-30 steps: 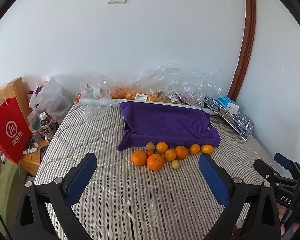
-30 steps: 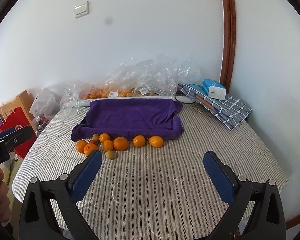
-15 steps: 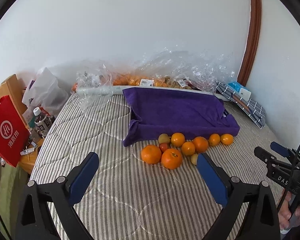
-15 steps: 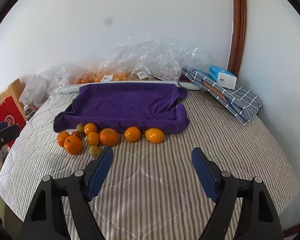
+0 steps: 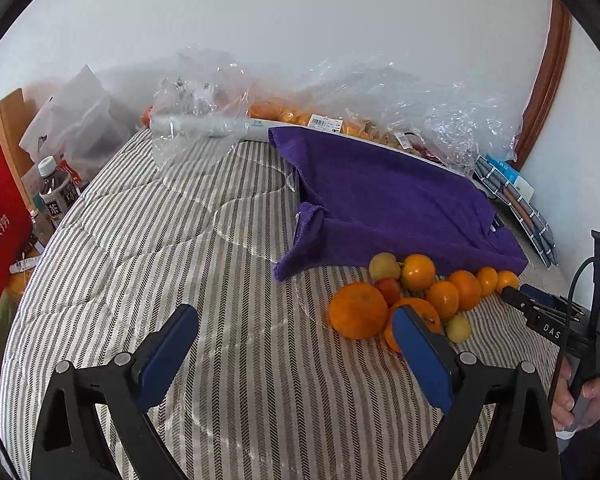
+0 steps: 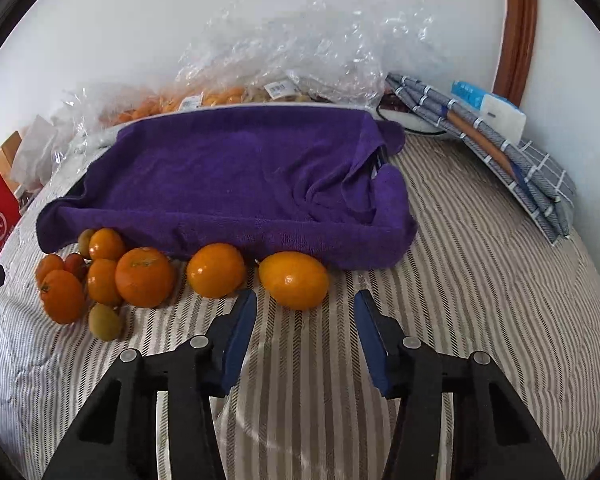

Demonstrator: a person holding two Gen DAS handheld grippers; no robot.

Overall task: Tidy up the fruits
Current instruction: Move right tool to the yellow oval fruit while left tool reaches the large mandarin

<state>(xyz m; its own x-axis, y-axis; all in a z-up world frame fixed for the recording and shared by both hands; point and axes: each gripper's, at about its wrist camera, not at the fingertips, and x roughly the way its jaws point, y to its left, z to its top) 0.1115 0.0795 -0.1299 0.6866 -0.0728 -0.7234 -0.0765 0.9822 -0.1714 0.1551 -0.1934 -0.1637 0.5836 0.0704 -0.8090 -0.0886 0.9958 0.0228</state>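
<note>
Right wrist view: the right hand-held gripper (image 6: 305, 308), its empty jaws closing, is seen just short of the oval orange fruit (image 6: 294, 280), whose long axis lies crosswise

Left gripper (image 5: 294, 354) wide, jaws narrowing; right gripper (image 6: 305, 334) empty, jaws closing.

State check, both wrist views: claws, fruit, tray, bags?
Left claw: open, empty.
Right claw: closing, nothing between the pads.
Loose fruit: on the bed, outside the tray.
Purple-towel tray: no fruit inside.
Clear bags: crumpled, at the wall.
</note>
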